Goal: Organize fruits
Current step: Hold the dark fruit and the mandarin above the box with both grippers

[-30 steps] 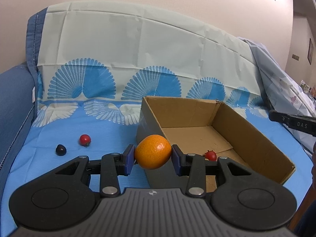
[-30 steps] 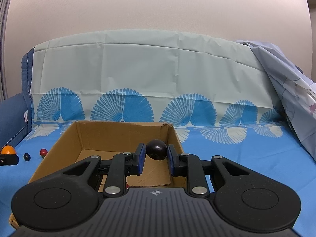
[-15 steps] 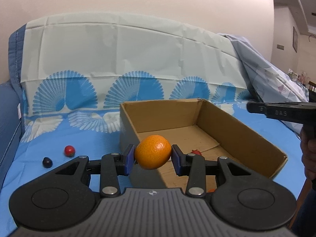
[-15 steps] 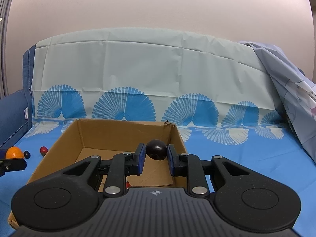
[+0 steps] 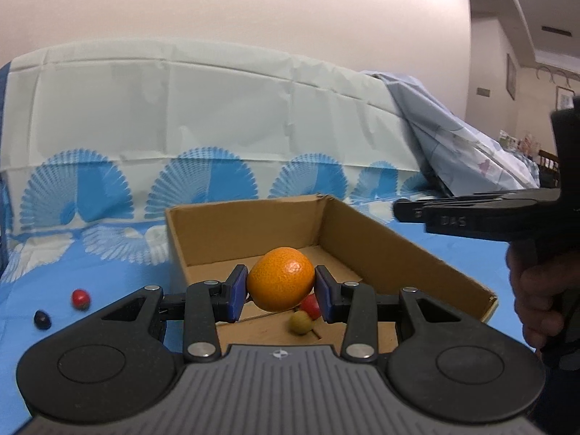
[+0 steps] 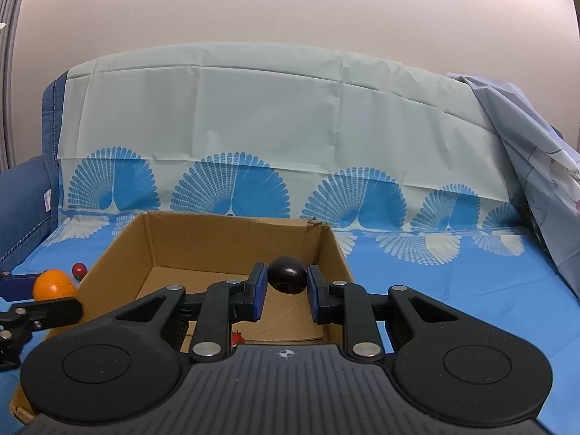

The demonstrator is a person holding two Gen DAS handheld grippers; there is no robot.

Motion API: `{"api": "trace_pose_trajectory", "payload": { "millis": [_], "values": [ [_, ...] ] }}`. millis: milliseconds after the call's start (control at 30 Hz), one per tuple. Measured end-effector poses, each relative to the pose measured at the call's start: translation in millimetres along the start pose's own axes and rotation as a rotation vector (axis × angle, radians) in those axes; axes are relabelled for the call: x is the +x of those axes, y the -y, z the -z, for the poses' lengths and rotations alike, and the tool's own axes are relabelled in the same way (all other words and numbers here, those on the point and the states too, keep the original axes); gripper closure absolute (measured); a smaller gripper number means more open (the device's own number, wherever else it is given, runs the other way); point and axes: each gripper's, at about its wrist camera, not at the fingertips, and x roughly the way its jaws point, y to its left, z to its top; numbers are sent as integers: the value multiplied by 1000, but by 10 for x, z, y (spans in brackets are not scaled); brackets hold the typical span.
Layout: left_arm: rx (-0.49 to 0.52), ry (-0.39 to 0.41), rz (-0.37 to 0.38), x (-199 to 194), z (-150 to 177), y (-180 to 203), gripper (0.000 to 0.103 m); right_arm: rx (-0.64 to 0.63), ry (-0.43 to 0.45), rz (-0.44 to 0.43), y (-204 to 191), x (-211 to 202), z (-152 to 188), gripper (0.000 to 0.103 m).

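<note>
My left gripper point(image 5: 280, 291) is shut on an orange point(image 5: 281, 278) and holds it over the near left part of the open cardboard box point(image 5: 406, 253). A red fruit point(image 5: 310, 306) and a small green fruit point(image 5: 300, 322) lie on the box floor below it. My right gripper point(image 6: 286, 290) is shut on a dark round fruit point(image 6: 287, 278) above the box point(image 6: 203, 232). The left gripper with the orange point(image 6: 54, 284) shows at the left edge of the right wrist view. The right gripper point(image 5: 471, 214) shows side-on at the right of the left wrist view.
A red fruit point(image 5: 80, 298) and a dark fruit point(image 5: 41, 319) lie on the blue sheet left of the box. The red one also shows in the right wrist view point(image 6: 79, 270). A sofa back draped with a fan-pattern cloth point(image 6: 253, 137) rises behind.
My left gripper has moved right with the orange, from beside the box's left wall to over its inside. The right gripper has kept its hold and barely moved.
</note>
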Motion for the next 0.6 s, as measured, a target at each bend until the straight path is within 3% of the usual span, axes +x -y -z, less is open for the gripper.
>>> {"api": "trace_pose_trajectory", "payload": {
  "millis": [300, 600],
  "values": [
    [112, 34, 40, 179, 29, 317, 59, -8, -21, -3, -41, 123, 8, 78],
    [128, 22, 55, 347, 24, 408, 59, -15, -32, 7, -67, 212, 3, 78]
  ]
}}
